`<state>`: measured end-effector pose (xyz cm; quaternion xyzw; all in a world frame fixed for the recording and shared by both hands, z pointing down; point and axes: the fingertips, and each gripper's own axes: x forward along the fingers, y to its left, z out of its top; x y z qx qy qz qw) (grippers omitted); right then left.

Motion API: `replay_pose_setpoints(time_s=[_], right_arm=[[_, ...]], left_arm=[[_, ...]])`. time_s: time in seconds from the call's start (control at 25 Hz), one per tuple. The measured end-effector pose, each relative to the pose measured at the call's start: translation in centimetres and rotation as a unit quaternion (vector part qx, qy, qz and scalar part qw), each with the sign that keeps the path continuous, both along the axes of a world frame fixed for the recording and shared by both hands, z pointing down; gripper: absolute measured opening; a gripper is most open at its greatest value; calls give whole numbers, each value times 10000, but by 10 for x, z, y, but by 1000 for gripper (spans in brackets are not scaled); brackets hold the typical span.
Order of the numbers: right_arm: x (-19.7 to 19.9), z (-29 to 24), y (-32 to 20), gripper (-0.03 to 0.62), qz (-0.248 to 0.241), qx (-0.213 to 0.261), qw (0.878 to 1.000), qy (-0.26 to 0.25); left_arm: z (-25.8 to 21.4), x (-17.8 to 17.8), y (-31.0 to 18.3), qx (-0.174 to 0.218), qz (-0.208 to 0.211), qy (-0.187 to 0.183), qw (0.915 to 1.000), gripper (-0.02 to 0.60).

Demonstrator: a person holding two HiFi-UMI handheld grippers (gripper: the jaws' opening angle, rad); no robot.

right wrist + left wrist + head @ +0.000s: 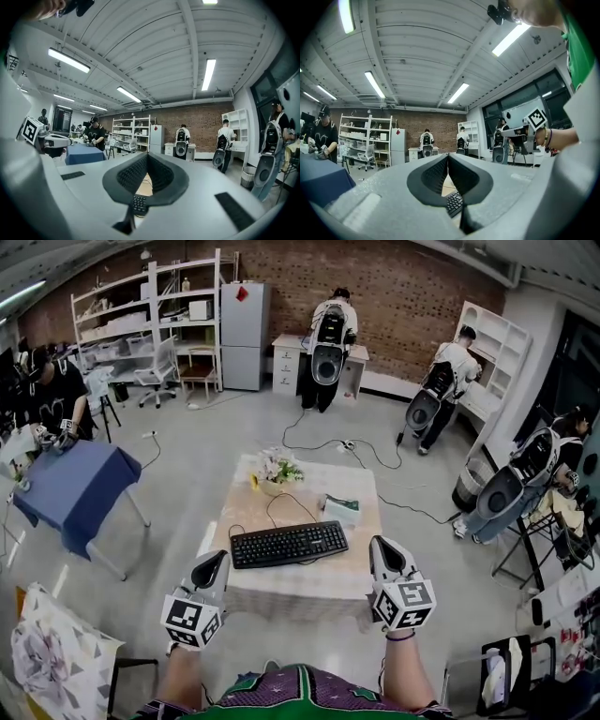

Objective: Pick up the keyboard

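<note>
Spread left tongs and right tongs — both closed tight, holding nothing — before reaching keyboard; otherwise risk shoving it across table or dragging cable into flowers.

No text you can read.
The cube on your left gripper and the one on your right gripper carry only black-and-white square markers, no letters. The key legends on your keyboard and the red tag on the fridge are too small to make out.
</note>
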<state>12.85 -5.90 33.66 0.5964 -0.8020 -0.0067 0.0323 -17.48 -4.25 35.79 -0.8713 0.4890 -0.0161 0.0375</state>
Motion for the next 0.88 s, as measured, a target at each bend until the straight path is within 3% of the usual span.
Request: replay_pose_setpoints(time_s=[0.44, 0.88], right_arm=[[-30, 3, -44, 2, 28, -79, 9998, 174], [-19, 14, -91, 2, -33, -103, 9999, 58]], left_arm=[[15, -38, -49, -181, -78, 210, 9996, 18], [28, -22, -87, -326, -133, 289, 9990, 17]])
